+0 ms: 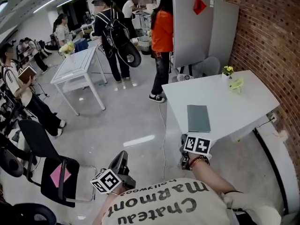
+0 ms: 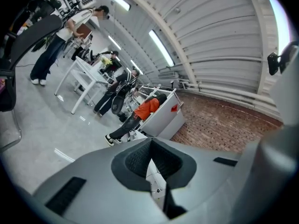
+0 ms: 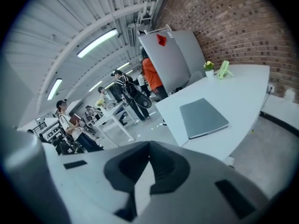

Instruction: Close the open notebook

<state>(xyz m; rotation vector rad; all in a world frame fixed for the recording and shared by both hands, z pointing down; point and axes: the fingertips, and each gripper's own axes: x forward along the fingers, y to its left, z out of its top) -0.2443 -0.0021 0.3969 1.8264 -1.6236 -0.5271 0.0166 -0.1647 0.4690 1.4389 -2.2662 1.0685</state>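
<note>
Lying flat on the white table (image 1: 243, 104) is the grey notebook (image 1: 198, 118). Its cover is down, so the book is closed. It sits near the edge of the table that is closest to the person, a little to the left of the middle. Nothing is on top of it and nothing is touching it.

The right gripper (image 3: 149, 145) is pulled back from the table and is close to the person's body. Its two jaws are pressed together and there is nothing between them. From its own view the notebook is ahead of it and well apart from it.

The left gripper (image 2: 150, 140) is lower and further left, out over the grey floor. Its jaws meet at the tips too, and they hold nothing.

At the far end of the table stand a little pot of yellow flowers (image 1: 228, 71) and a small green thing (image 1: 236, 84) beside it. A brick wall (image 1: 267, 32) runs along the right side. A person in an orange top (image 1: 162, 32) stands past the table.
</note>
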